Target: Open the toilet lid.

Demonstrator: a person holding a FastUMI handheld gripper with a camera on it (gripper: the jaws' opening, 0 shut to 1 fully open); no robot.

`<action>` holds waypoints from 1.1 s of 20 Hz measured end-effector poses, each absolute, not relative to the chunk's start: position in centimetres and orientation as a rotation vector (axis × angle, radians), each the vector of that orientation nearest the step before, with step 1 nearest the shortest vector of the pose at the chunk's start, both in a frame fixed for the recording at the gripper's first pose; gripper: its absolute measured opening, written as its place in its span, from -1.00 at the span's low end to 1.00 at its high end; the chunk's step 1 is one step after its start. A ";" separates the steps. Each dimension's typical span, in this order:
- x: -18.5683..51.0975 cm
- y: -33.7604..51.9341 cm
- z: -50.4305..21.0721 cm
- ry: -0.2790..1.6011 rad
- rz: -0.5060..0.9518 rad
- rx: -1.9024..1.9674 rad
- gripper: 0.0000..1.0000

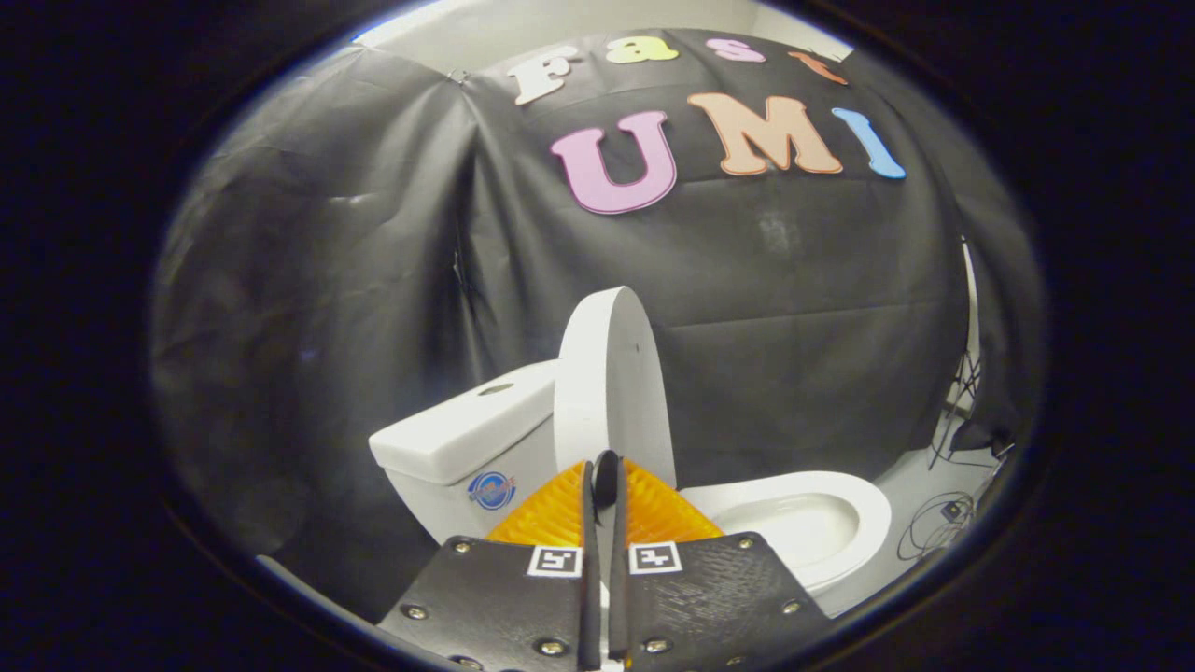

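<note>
A white toilet stands against the black cloth wall. Its lid point(609, 373) is raised nearly upright and leans toward the tank point(467, 431). The seat ring and bowl point(810, 523) lie uncovered to the right of the lid. My gripper point(604, 478) is just in front of the lid's lower part, with its tips overlapping the lid's bottom edge in the view. The two fingers point(551, 518) stand almost together with only a thin slit between them. I see nothing clamped in that slit.
The tank has a round flush button point(496, 388) on top and a round sticker point(492, 489) on its front. Loose cables point(943, 518) lie on the pale floor to the right of the bowl. The black cloth wall closes in behind and to the left.
</note>
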State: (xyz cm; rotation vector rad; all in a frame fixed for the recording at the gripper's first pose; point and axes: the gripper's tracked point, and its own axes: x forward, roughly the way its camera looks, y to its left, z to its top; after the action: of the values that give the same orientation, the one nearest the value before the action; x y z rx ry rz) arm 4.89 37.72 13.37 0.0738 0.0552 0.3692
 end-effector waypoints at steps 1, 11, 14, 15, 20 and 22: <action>4.9 38.0 13.3 0.053 0.378 0.074 -0.92; 4.7 40.0 12.9 0.029 0.417 0.043 -0.88; 4.5 40.7 12.8 0.013 0.413 -0.014 -0.84; 4.4 41.0 12.8 0.003 0.408 -0.037 -0.84; 4.1 42.7 12.2 -0.007 0.436 -0.146 -0.74; 4.6 43.3 11.6 0.019 0.463 -0.143 -0.74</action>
State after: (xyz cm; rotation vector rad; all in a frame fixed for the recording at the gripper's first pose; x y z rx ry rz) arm 4.57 43.34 11.57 -0.1435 0.0186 0.4629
